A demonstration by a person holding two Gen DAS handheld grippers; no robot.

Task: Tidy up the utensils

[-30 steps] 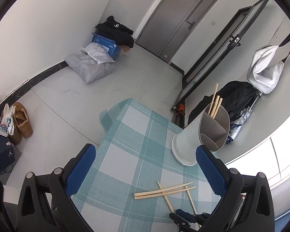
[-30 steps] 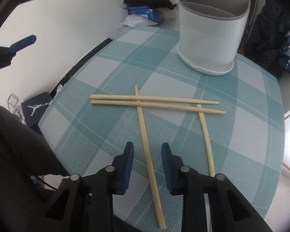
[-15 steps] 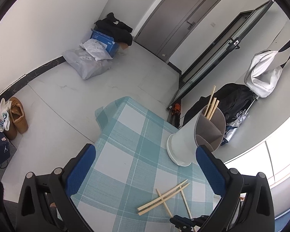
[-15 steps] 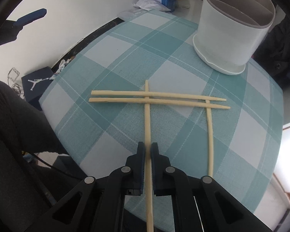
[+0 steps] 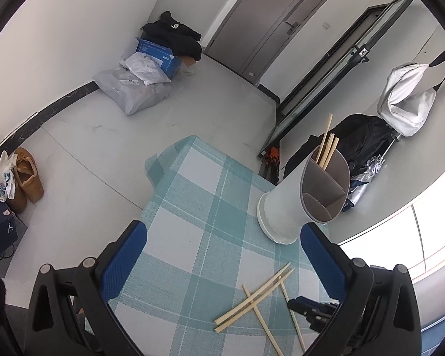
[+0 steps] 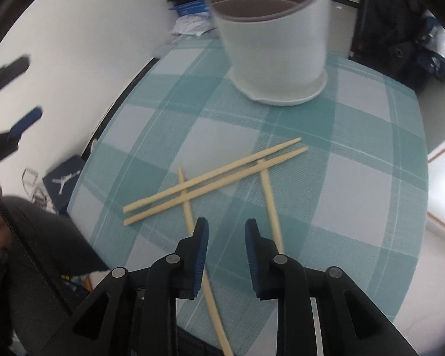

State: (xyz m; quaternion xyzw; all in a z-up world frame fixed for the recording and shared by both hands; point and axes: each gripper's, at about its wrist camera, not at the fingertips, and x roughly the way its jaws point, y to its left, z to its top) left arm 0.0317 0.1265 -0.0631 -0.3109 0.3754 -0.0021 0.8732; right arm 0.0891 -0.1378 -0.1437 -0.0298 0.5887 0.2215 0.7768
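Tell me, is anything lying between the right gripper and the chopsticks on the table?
Nothing visible. The right gripper is open over bare cloth, and the nearest chopstick runs just beside its left finger. The other chopsticks lie directly ahead.

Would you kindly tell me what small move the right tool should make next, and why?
Probably shift the right tool slightly left and close. Its jaws stand open and empty, and the nearest chopstick lies on the tablecloth beneath its left finger rather than in the gap.

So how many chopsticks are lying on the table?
4: a crossed pair, one under them by the right tool, one further right. More stand in the holder.
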